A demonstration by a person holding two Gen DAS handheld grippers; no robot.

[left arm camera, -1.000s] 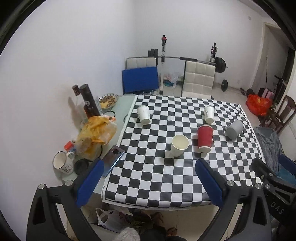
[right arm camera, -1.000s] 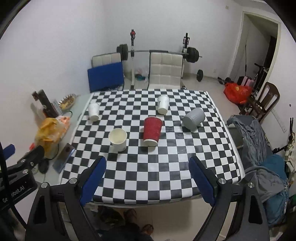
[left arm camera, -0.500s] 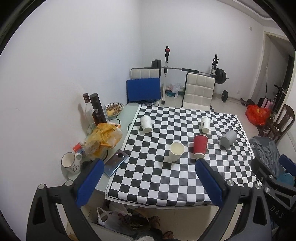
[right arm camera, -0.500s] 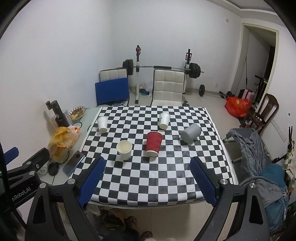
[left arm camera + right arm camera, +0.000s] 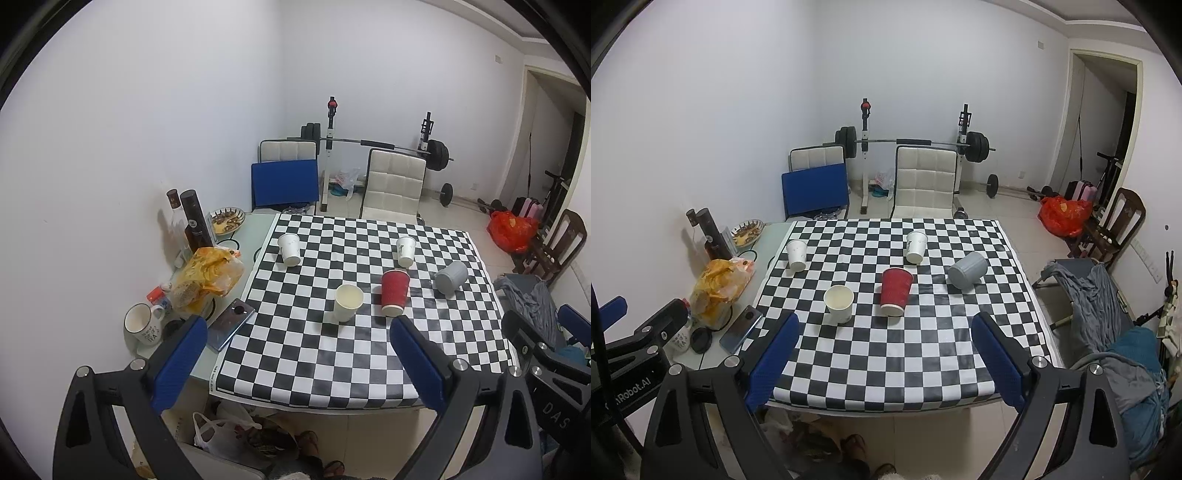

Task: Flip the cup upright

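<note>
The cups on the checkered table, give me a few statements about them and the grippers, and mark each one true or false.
1. The grey cup lies on its side. True.
2. The cream cup stands with its opening facing up. True.
3. The red cup lies on the floor. False: it is on the checkered table, beside the cream cup.
4. The right gripper is shut on the red cup. False: it is open, holding nothing, short of the cups.
5. The left gripper is open and empty. True.
6. Only three cups are on the checkered cloth. False: five show, including two white cups farther back.
</note>
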